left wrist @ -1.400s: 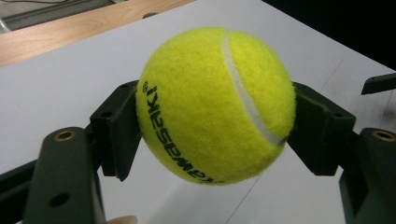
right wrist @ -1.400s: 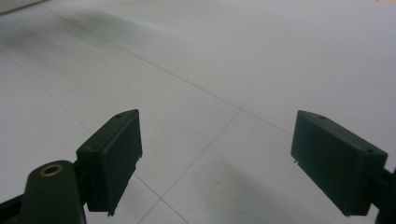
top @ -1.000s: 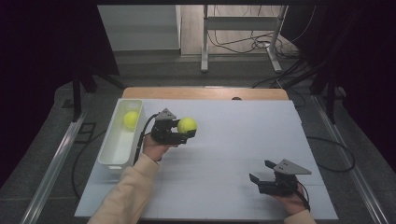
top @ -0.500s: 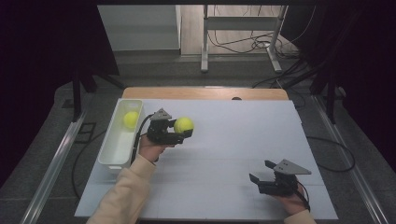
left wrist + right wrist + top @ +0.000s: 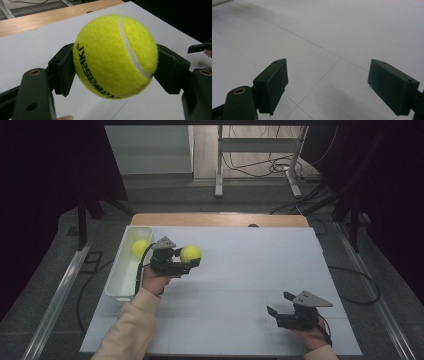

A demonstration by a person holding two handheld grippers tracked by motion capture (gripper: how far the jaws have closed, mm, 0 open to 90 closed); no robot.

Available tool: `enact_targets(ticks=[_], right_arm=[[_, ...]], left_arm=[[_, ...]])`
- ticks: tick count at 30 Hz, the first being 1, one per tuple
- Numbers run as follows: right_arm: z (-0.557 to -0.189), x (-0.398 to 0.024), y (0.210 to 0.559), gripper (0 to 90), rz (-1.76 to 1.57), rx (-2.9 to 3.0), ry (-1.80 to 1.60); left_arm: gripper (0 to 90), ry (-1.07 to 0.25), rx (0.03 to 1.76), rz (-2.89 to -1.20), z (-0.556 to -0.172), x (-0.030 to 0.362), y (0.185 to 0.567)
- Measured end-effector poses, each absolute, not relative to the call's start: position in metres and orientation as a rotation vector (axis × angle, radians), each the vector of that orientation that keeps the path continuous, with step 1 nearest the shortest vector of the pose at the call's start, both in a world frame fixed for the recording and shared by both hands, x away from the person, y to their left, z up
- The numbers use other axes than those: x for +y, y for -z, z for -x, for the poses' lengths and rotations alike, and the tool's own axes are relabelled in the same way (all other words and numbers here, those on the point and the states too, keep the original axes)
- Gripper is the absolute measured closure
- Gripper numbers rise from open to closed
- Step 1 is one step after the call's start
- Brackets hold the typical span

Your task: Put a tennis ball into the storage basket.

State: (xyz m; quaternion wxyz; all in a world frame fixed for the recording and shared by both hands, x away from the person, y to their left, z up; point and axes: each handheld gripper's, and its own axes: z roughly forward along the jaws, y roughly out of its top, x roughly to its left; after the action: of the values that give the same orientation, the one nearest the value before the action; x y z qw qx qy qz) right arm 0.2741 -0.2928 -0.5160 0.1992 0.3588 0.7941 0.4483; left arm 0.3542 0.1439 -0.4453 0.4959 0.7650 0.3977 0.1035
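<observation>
The left gripper (image 5: pixel 186 262) has its jaws clamped on a yellow tennis ball (image 5: pixel 116 56), one black pad on each flank at about its widest girth, and holds it above the white surface (image 5: pixel 250 270) just to the right of the white bin (image 5: pixel 122 270). That across-the-middle hold looks like the right one: a sphere would squirt out of a grip set off-centre. The ball is probably light and springy — its felt is fuzzy and should give the flat pads good friction, and it should take a firm squeeze without harm. A white curved seam and black lettering run over the nap. A second yellow ball (image 5: pixel 140 247) lies inside the bin, a smooth, thin-walled plastic trough with rounded corners. The right gripper (image 5: pixel 282 307) rests low at the near right of the surface, its jaws standing wide apart with nothing between them — only the matte sheet, scored with faint lines, beneath. Wood edging (image 5: pixel 220 219) shows at the far side.
</observation>
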Motion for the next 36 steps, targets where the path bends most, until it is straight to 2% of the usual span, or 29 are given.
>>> enact_targets(ticks=[36], right_arm=[[-0.274,-0.293,0.516,17.1,-1.001,2.22,-1.25]], left_arm=[[26.7,-0.296,0.995,-1.821,-0.333,0.175,0.436]])
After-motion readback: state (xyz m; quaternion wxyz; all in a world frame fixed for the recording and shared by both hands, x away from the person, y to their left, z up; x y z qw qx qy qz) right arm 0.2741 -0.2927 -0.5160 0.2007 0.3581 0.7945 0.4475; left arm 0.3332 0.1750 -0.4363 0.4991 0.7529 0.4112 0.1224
